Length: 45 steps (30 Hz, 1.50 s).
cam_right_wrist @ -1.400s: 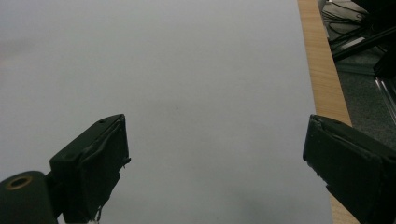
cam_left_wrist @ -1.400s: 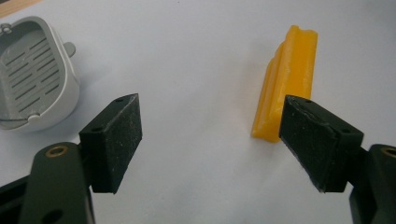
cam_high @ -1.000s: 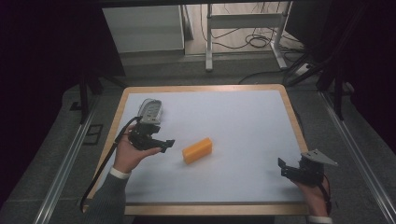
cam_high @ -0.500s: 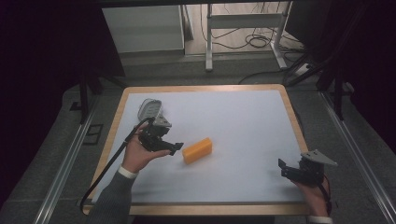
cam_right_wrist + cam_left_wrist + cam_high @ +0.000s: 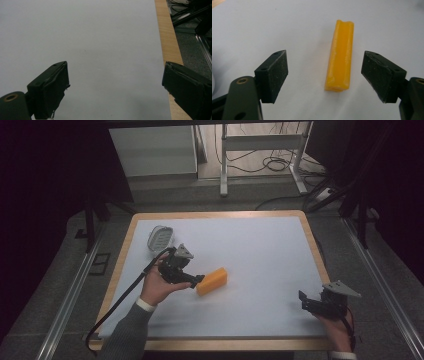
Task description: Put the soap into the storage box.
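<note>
Yellow soft-looking block lies mid-table, left of centre, long side pointing away between my left gripper jaws. Jaws spread wide, not touching block. I guess next step is grab: I go lower, keep block centred, squeeze gently on long sides. Right gripper spread too, holding nothing, near table's right wooden edge. Clear ribbed dish beyond my left hand, hard to make out what it is.
</note>
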Motion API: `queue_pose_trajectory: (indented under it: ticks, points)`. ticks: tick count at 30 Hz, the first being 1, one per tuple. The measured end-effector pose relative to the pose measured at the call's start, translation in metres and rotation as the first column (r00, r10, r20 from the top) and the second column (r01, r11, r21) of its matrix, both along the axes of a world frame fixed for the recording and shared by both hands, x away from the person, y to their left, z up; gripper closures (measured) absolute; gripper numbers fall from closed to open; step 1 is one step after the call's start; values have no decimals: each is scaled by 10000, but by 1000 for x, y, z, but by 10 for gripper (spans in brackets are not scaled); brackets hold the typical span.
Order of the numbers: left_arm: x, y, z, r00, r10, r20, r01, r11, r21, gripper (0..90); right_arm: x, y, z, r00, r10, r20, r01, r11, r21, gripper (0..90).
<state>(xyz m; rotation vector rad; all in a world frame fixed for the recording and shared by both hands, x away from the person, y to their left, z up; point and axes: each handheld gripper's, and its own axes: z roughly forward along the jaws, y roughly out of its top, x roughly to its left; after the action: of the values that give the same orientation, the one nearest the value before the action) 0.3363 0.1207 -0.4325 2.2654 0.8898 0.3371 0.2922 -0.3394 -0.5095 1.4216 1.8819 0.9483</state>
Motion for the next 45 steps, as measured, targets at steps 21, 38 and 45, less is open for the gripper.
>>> queue_pose_trajectory:
  ticks: [21,38,45]
  points:
    - [5,-34,-8,9995,-319,20,316,9962,815,223,-1,-2,-1,10000,-66,-10,66,10000,-13,74]
    - [25,-57,-42,9953,-322,-908,404,9951,901,286,0,-5,-4,9996,-221,-202,221,9998,-1,74]
    - [29,-61,-53,9934,-341,-1099,456,9935,1042,354,1,-5,-6,9992,-257,-314,254,9996,-94,75]
